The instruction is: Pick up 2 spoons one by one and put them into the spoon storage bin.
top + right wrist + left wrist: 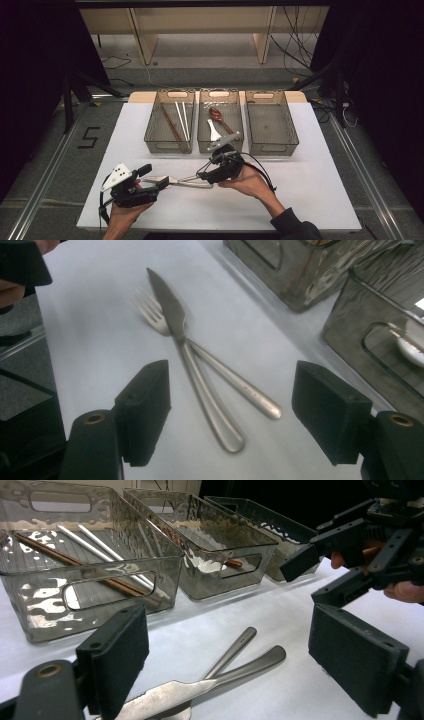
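Knife and fork are lying crossed on the table between both grippers; right gripper is hovering jaws apart over the handle ends, long axes running toward the left gripper, also gaping, empty.

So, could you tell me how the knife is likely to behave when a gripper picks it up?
The knife looks like solid brushed metal, so probably stiff and fairly heavy. Its smooth, slim handle may slip between pads. It lies crossed over the fork, so lifting it could nudge that.
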The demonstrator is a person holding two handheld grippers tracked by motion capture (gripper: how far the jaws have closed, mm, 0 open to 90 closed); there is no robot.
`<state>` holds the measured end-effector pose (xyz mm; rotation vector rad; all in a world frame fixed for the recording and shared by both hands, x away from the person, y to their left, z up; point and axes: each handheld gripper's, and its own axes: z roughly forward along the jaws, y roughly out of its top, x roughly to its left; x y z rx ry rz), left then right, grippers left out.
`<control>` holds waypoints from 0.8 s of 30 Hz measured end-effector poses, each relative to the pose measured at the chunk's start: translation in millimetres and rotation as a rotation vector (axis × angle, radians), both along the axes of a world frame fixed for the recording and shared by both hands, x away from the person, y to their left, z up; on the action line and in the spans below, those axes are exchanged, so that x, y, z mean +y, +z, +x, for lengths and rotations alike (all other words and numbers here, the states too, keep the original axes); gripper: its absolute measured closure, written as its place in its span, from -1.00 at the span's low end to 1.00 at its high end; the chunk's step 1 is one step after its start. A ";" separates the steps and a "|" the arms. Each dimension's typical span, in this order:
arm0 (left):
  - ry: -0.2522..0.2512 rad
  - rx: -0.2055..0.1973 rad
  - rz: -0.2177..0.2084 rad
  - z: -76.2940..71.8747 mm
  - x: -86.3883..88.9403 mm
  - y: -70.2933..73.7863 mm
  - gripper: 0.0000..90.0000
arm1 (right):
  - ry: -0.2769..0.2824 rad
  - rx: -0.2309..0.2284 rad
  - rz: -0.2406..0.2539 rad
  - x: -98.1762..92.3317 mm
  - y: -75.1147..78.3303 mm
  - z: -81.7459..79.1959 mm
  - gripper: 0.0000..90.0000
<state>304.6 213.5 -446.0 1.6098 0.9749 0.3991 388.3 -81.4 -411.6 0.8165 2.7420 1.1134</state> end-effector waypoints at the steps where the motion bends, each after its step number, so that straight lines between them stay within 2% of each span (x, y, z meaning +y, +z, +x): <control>1: 0.001 0.000 -0.001 0.1 0.0 0.0 -0.65 | 0.000 0.006 -0.005 0.7 -0.6 -1.6 -0.28; 16: -0.001 0.007 -0.004 3.6 -0.8 -0.2 -0.65 | 0.058 0.000 -0.029 15.7 -10.1 -10.6 -0.29; 24: 0.003 0.006 -0.007 1.6 -0.3 0.3 -0.65 | 0.091 -0.008 -0.073 24.2 -16.5 -14.5 -0.32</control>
